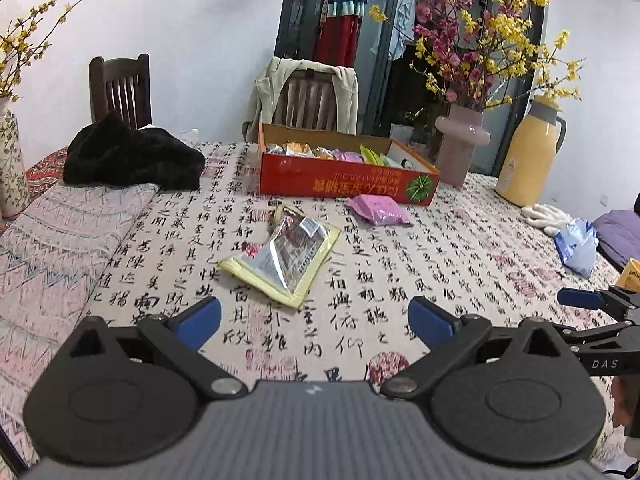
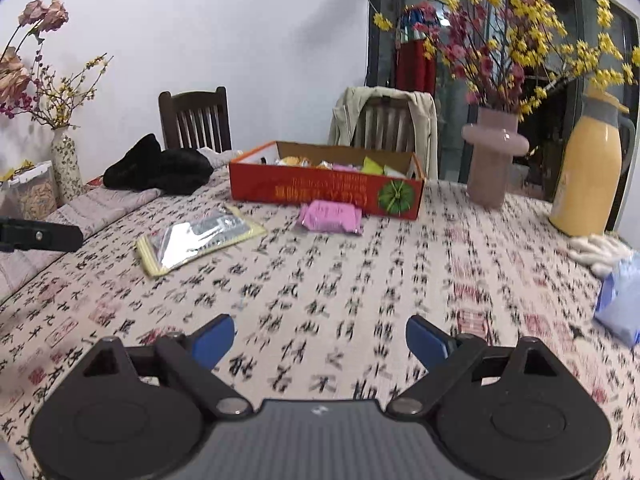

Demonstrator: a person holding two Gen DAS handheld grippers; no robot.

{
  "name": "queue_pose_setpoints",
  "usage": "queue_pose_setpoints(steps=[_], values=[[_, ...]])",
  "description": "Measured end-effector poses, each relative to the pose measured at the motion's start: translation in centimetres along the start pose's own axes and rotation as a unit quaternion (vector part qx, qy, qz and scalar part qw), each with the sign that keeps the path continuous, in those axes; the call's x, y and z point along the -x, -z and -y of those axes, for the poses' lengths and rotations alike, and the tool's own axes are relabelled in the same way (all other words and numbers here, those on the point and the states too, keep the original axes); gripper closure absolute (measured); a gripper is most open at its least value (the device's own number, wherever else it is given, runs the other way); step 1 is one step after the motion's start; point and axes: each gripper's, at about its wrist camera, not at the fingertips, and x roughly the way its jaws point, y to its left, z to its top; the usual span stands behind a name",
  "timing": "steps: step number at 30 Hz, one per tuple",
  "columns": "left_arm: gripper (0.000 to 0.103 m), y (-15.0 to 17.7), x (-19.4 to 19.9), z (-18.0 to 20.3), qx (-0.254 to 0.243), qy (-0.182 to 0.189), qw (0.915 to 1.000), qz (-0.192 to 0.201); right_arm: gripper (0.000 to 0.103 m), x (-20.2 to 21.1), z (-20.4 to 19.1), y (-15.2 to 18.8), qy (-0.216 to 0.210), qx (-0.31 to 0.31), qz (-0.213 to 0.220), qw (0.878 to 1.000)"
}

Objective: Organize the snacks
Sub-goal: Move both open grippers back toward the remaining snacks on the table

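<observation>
- left gripper [image 1: 314,322]: jaws wide apart, empty; right gripper [image 2: 320,340]: same
- silver-yellow snack bag [image 1: 282,254] flat on tablecloth [image 1: 440,264], long axis diagonal, far end toward orange box [image 1: 340,180]
- pink snack packet [image 1: 380,210] just before the box, apart from bag

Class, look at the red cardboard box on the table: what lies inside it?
Inside the red box lie wrapped snacks: silver, orange, pink and green packets along its length. The near wall covers their lower parts and the box floor, so how many there are cannot be told.
</observation>
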Motion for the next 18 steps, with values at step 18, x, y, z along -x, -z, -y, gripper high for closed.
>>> queue_pose_setpoints(steps=[18], values=[[0.000,-0.5,-1.4,0.0,-0.027,-0.015,0.9995,-0.011,0.009,-0.6,0.6,-0.1,0.001,-0.012,-0.009,1.000]])
